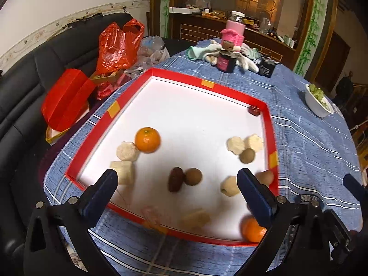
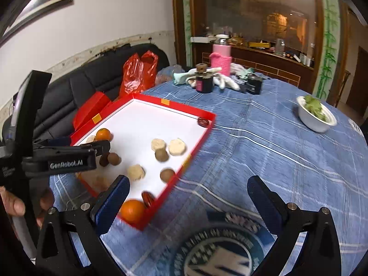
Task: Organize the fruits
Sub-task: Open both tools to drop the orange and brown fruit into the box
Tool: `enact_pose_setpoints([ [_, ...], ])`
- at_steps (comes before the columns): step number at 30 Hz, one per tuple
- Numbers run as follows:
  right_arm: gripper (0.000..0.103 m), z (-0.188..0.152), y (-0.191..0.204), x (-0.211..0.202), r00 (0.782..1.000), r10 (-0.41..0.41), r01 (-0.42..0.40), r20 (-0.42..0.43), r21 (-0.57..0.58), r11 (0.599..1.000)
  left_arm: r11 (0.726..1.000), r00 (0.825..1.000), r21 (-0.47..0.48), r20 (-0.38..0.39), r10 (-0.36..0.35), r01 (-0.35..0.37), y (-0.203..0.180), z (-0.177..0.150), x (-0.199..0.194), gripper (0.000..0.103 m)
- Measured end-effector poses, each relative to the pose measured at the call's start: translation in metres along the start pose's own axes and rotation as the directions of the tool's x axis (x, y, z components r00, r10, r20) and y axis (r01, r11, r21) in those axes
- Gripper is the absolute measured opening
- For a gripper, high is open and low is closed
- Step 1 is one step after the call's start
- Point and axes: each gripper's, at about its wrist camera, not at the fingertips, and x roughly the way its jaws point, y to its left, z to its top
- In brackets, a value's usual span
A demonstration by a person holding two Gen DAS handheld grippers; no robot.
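A red-rimmed white tray (image 1: 208, 84) (image 2: 165, 102) lies on the blue cloth and holds scattered fruit. Two oranges (image 1: 147, 139) (image 1: 252, 229) (image 2: 132, 211), brown round fruits (image 1: 193, 176) (image 2: 161, 155), dark red dates (image 1: 175, 179) (image 1: 254, 110) and several pale peeled chunks (image 1: 127, 151) (image 2: 176, 146) lie in it. My left gripper (image 1: 177, 181) is open and empty, hovering over the tray's near side. My right gripper (image 2: 187, 188) is open and empty over the cloth, just right of the tray's near corner.
A white bowl (image 2: 316, 120) (image 1: 318, 102) of green food stands at the right. A dark jar (image 2: 204, 81), a pink-wrapped jar (image 2: 221, 57) and white gloves sit at the table's far side. Red bags (image 1: 116, 46) and a red box (image 1: 66, 99) lie on the black sofa, left.
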Motion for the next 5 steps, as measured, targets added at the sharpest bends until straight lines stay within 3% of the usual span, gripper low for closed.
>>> enact_pose_setpoints([
  [5,0.103,-0.009,-0.006,-0.017,1.0,-0.01,0.01,0.016,0.002,1.0,0.999,0.998,0.017,0.045,0.044,-0.044,-0.008,0.001,-0.009,0.103],
])
